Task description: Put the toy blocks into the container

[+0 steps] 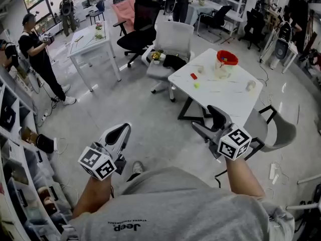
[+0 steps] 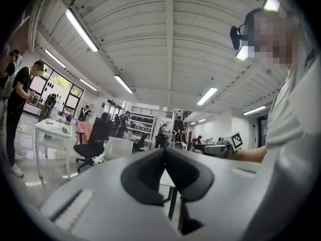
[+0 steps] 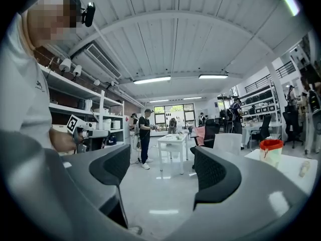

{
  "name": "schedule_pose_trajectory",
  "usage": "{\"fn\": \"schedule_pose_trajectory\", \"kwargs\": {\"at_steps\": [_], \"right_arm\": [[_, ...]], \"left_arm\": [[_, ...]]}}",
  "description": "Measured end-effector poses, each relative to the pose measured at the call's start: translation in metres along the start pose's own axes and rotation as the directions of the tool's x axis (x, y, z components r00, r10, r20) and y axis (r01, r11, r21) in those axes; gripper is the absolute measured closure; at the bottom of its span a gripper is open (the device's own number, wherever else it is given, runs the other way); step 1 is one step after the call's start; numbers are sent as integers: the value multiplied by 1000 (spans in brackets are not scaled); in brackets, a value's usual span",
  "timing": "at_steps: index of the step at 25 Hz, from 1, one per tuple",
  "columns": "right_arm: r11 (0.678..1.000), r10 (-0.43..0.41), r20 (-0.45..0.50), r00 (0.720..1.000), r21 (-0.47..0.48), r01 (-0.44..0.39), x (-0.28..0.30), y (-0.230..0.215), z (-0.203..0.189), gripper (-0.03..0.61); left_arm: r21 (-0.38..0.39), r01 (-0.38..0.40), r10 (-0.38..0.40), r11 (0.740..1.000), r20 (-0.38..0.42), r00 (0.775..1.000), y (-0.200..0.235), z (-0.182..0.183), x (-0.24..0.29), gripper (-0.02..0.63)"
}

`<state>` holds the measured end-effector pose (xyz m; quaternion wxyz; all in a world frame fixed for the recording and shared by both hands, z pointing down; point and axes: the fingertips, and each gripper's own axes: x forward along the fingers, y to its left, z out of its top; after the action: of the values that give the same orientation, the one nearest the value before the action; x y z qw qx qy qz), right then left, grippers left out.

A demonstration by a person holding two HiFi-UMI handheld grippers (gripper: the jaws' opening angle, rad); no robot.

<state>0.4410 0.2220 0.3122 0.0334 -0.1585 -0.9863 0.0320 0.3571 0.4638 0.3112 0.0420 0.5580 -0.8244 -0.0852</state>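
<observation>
Two ribbed black-padded grippers, left gripper (image 1: pixel 125 128) fingers clenched, right gripper (image 1: pixel 204 118) fingers spread apart

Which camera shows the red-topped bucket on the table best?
The head view: it looks down onto the container, showing its red rim, open top and place on the white table. The right gripper view catches it side-on, near the right edge. The left gripper view does not show it.

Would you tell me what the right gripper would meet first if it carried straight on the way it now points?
Nothing close: the open right gripper points over bare floor. The first thing in line looks to be the far white table, though depth is unclear.
</observation>
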Motion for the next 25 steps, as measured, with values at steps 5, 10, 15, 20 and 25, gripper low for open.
{"fn": "schedule_pose_trajectory", "kwargs": {"at_steps": [5, 10, 15, 20, 25], "right_arm": [[1000, -28, -19, 999, 0, 28, 55, -12, -3, 202], [995, -95, -5, 995, -30, 95, 145, -29, 7, 202], [987, -154, 50, 987, -34, 156, 242, -45, 41, 203], [980, -197, 62, 978, -19, 199, 313, -58, 55, 204], [969, -245, 23, 969, -13, 245, 347, -84, 52, 204]], "left_arm": [[-25, 38, -38, 999, 4, 999, 62, -3, 24, 555], [-25, 121, -120, 992, 27, 992, 160, 10, 62, 555], [6, 203, -203, 979, 0, 979, 257, 46, 101, 555], [16, 249, -248, 968, -34, 968, 335, 60, 131, 555], [-16, 281, -282, 959, -35, 959, 376, 65, 165, 555]]}}
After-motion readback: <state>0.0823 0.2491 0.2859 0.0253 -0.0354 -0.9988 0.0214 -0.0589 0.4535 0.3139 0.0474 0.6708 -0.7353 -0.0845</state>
